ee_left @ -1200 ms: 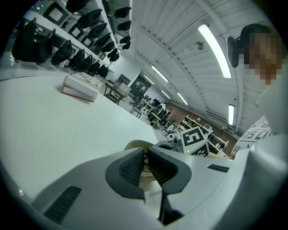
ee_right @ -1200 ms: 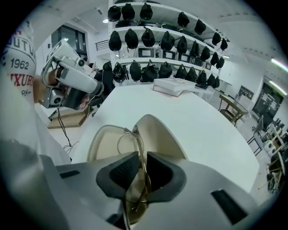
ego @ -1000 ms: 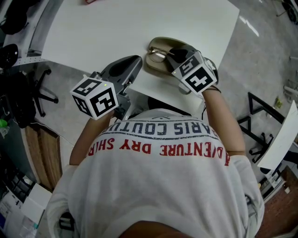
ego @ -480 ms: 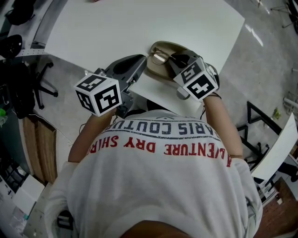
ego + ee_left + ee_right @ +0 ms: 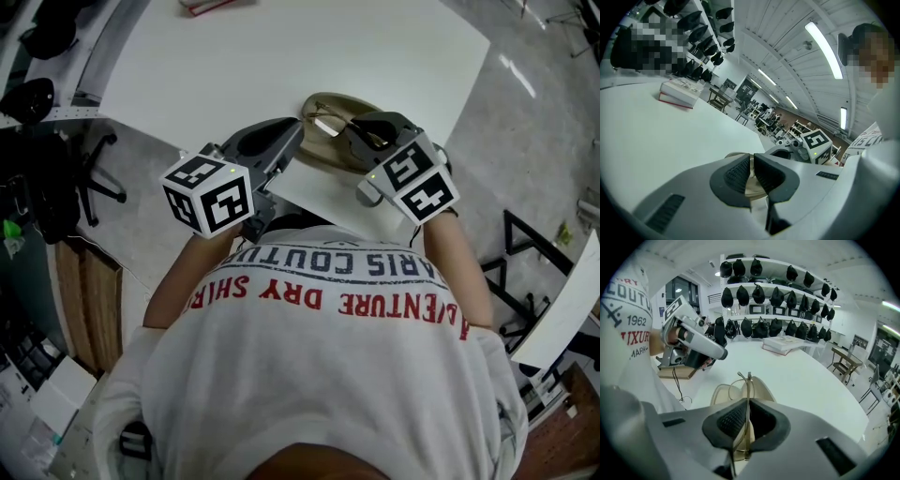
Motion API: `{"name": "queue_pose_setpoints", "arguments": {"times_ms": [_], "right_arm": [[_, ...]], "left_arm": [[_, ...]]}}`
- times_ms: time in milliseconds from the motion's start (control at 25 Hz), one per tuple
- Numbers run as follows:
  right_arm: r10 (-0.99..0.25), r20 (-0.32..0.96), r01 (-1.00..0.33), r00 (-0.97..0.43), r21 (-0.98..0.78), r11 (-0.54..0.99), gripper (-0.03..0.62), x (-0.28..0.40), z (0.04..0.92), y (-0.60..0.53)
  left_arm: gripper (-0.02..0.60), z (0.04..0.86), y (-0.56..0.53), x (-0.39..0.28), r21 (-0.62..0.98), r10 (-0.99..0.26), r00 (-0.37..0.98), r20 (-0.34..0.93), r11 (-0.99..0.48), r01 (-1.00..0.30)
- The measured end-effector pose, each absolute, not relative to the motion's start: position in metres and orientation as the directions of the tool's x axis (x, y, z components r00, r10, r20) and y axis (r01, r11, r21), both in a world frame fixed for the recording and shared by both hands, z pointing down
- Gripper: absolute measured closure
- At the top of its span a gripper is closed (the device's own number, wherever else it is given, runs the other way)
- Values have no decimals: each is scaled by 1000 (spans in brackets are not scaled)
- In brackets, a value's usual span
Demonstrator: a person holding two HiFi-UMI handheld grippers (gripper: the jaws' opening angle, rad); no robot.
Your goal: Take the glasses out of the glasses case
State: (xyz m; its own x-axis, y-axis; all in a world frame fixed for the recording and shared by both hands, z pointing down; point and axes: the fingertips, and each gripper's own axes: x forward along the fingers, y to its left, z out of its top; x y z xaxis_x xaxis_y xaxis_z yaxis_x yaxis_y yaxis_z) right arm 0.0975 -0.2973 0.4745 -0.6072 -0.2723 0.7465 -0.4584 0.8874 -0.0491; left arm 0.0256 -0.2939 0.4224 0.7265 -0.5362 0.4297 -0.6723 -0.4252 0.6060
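Observation:
A beige glasses case [image 5: 319, 152] lies open near the front edge of the white table [image 5: 281, 56]. My right gripper [image 5: 361, 131] hangs just above it, shut on the thin gold-framed glasses [image 5: 328, 122]. In the right gripper view the wire frame [image 5: 749, 380] runs straight up between the pads of the right gripper [image 5: 748, 420], with the case [image 5: 764, 390] below. My left gripper [image 5: 292, 138] is at the case's left edge. In the left gripper view the left gripper [image 5: 751, 171] has its pads almost together, pinching a beige strip of the case [image 5: 754, 190].
A red-and-white book [image 5: 211, 5] lies at the table's far side, also visible as the book [image 5: 679, 93]. An office chair [image 5: 84, 187] stands left of the table. Shelves of black caps [image 5: 773, 296] line the wall beyond the table.
My right gripper has risen a little and drawn back toward me with the glasses pinched in it. The left gripper stays at the case's edge.

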Motion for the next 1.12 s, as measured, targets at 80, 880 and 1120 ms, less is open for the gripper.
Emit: {"name": "queue_pose_setpoints", "arguments": {"times_ms": [80,880,1120], "right_arm": [[-306,719,-493,-624,-59,868,562,100,462,-295],[-601,383,-701,-702,-219,679,562,109,341,-235],[-671,301,-734,-678,-226,640,562,108,317,-210]], "left_arm": [[534,420,-291,26,608,-528,736,425,-436,-664],[534,352,-244,27,608,-445,842,304,-590,-531],[534,336,-223,16,584,-437,860,264,-637,-503]]}}
